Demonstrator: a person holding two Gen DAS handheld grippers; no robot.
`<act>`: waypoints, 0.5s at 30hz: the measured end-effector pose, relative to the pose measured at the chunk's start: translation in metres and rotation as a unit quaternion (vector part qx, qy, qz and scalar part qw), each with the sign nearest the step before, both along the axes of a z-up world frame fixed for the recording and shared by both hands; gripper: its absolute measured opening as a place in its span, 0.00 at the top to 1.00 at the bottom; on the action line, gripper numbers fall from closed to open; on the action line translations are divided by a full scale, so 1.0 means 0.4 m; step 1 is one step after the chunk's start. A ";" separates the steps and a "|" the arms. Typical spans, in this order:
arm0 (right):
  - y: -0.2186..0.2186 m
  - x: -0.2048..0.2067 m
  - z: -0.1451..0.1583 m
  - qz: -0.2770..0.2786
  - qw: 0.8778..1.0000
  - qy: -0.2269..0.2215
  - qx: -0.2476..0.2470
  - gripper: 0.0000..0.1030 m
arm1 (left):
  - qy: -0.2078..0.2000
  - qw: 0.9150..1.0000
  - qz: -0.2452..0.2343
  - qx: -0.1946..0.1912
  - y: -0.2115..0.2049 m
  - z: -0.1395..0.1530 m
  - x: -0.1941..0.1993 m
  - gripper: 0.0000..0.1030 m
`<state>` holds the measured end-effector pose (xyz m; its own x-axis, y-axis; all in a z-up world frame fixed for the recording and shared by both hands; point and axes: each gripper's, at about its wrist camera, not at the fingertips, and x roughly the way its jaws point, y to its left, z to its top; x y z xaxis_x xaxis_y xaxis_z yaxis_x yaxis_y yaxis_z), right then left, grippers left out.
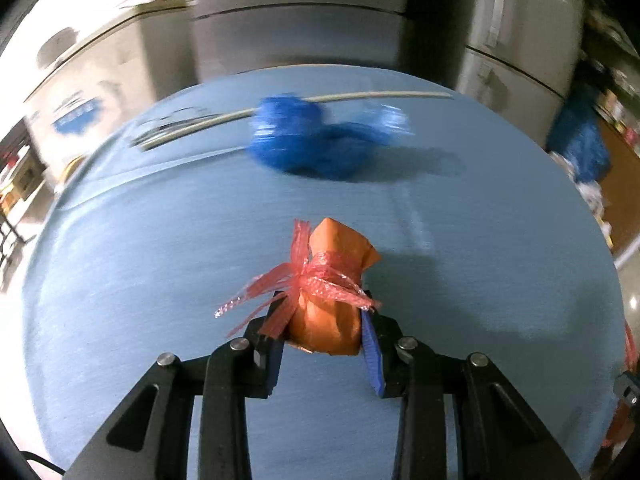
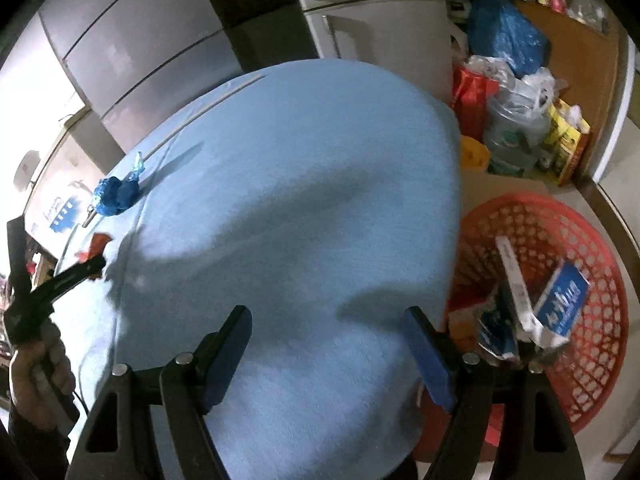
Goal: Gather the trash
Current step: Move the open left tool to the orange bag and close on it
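While the left tongs (image 1: 325, 334) clamp one orange wad (image 1: 334, 300), the right tongs (image 2: 326, 354) gape empty above one blue wad (image 2: 116, 196).

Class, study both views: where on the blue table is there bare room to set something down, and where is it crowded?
Bare: the wide stretch of blue tablecloth between the blue wrapper and the edge nearest the red basket. Crowded: the side where the left gripper grips the orange bundle; the basket already holds cartons.

Matt cloth table cover (image 1: 160, 280); crinkly glossy plastic wad (image 1: 312, 140).
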<state>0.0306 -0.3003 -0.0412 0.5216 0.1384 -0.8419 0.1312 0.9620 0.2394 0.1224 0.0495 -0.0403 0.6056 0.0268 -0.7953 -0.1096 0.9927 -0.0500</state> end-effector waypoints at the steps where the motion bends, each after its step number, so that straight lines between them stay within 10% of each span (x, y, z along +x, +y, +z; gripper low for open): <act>1: 0.014 0.015 0.001 0.005 1.000 -0.001 0.002 0.21 | 0.002 1.000 0.011 -0.002 0.019 -0.001 -0.004 0.65; 15: 0.400 0.256 0.107 0.183 0.979 -0.093 -0.021 0.21 | -0.014 0.999 0.030 0.013 0.068 -0.032 -0.020 0.64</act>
